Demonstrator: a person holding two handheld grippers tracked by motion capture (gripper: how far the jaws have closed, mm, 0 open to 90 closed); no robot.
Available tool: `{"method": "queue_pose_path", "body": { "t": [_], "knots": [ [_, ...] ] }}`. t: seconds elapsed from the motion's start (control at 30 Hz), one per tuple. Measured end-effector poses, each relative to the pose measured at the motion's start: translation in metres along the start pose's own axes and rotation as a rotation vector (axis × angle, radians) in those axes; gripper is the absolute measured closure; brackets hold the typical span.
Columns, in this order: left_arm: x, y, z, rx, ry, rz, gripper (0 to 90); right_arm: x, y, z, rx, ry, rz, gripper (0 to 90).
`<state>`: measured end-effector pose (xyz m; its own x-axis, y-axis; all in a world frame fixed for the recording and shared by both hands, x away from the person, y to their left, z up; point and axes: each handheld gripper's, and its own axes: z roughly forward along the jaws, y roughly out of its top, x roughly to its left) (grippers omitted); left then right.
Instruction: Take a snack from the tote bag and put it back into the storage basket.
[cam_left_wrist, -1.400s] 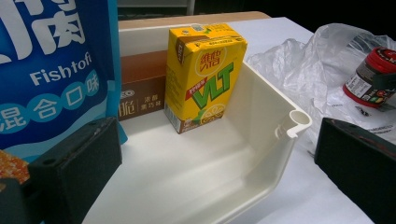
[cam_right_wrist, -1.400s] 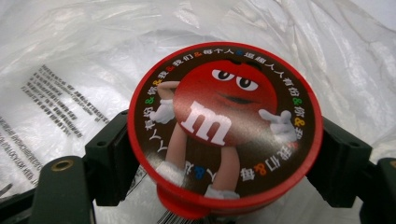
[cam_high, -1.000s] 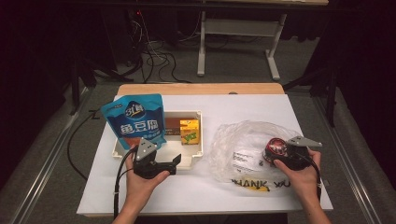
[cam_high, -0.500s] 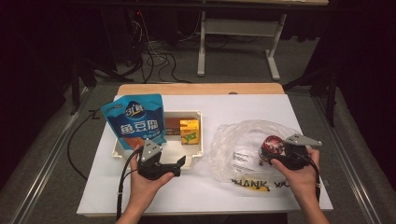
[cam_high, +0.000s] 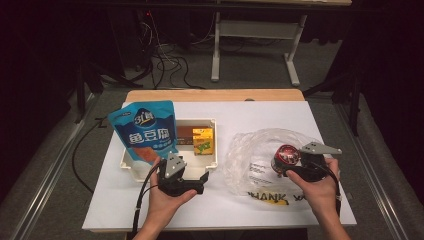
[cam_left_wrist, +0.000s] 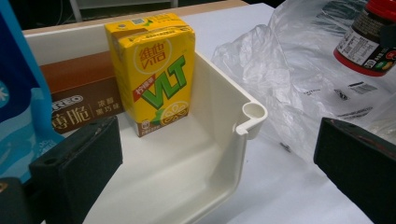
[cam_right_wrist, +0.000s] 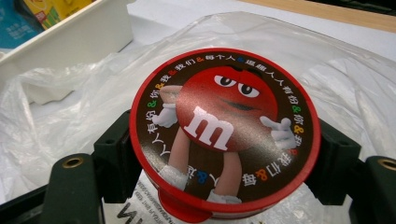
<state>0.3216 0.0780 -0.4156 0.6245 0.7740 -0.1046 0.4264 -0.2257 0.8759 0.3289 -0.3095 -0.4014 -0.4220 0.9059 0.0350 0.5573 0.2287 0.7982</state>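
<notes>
A round red M&M's tub (cam_right_wrist: 224, 130) is clamped by its sides between the black jaws of my right gripper (cam_right_wrist: 224, 161), lid facing the camera. In the high view the tub (cam_high: 286, 154) hangs over a clear plastic bag (cam_high: 255, 150), with the right gripper (cam_high: 286, 166) shut on it. My left gripper (cam_high: 201, 183) stands open at the front right corner of a white tray (cam_high: 129, 165). That tray corner (cam_left_wrist: 250, 116) sits between its wide-apart jaws, which hold nothing. A yellow VLT carton (cam_left_wrist: 156, 70) stands in the tray.
The tray also holds a brown biscuit box (cam_left_wrist: 79, 98) and a tall blue snack pouch (cam_high: 145, 132). The crumpled bag (cam_left_wrist: 303, 70) spreads right of the tray on the white table cover (cam_high: 240, 215). Cables and desk legs lie on the floor beyond.
My left gripper has slid to the right along the tray's front toward its corner. My right gripper has risen a little and shifted left with the tub still in it.
</notes>
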Motion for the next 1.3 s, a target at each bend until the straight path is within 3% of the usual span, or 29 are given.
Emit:
{"method": "queue_pose_path", "body": {
  "t": [0.53, 1.3],
  "knots": [
    [-0.003, 0.0, 0.004, 0.001, -0.012, 0.0, 1.7, 0.018, 0.01, -0.003, 0.006, 0.042, -0.036, 26.4],
    [-0.02, 0.002, 0.016, 0.0, -0.049, 0.026, 1.9, 0.046, 0.031, 0.001, -0.009, 0.104, -0.071, 26.4]
  ]
}}
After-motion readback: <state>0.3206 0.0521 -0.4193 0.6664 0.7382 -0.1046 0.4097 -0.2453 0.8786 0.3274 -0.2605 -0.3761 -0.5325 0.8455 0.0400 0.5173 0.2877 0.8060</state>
